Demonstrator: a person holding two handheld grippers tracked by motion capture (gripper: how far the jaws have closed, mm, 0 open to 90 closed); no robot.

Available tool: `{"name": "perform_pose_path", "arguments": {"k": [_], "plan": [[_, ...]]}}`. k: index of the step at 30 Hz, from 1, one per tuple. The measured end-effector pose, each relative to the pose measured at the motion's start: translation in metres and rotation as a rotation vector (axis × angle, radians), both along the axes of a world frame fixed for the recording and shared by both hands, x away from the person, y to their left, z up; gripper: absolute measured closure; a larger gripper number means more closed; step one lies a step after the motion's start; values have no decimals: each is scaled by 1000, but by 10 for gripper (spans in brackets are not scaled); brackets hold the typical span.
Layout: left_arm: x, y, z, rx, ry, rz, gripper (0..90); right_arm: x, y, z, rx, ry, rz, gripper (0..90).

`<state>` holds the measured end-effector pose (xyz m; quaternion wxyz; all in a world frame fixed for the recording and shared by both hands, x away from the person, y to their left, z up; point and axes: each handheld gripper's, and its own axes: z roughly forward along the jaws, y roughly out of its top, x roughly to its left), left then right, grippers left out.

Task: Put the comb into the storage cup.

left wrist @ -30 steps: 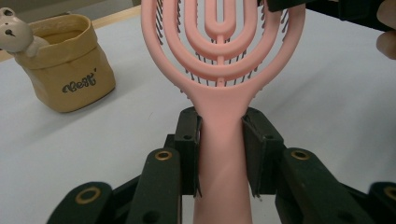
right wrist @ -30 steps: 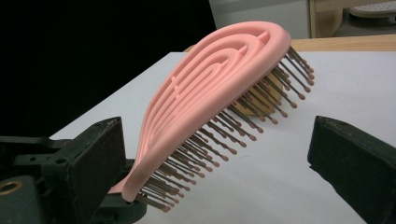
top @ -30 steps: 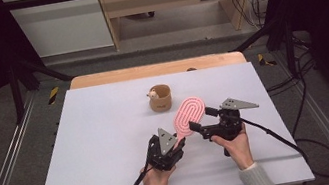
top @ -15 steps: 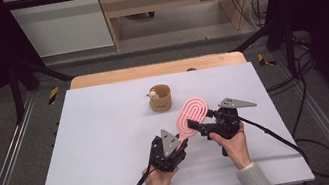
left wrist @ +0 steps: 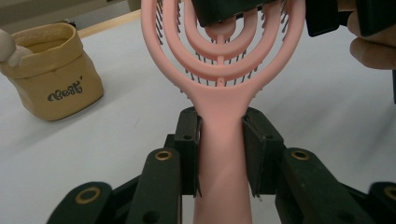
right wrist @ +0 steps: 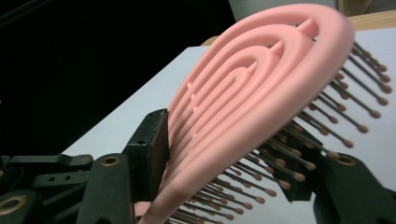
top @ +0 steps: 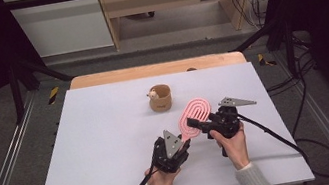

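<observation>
A pink vented hairbrush point(top: 197, 111) is held just above the white table point(top: 101, 148), head pointing away from me. My left gripper point(top: 186, 143) is shut on its handle; in the left gripper view the pads clamp both sides of the handle point(left wrist: 219, 140). My right gripper point(top: 197, 125) comes in from the right and its jaws have just been closing across the brush head point(right wrist: 252, 93). One pad point(right wrist: 152, 149) lies on the smooth back, while the other meets the bristles point(right wrist: 299, 182).
A small tan fabric pouch point(top: 160, 98) with a pale round object at its rim stands behind the brush, left of it in the left gripper view point(left wrist: 51, 74). Cables trail from both grippers toward the table's near and right edges.
The right gripper's jaws narrowed from wide open onto the brush head. Both hands and the brush kept their places.
</observation>
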<state>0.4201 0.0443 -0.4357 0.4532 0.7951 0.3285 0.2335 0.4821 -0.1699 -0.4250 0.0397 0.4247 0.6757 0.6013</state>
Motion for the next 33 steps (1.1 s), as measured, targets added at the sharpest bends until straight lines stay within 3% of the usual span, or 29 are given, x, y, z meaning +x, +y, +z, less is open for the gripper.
{"name": "perform_pose_path", "arguments": {"k": [7, 33], "plan": [[0, 0, 0, 4, -6, 2, 690, 0, 0, 1, 20, 37, 10, 488], [0, -5, -4, 34, -24, 12, 691, -2, 0, 3, 58, 71, 54, 604]]}}
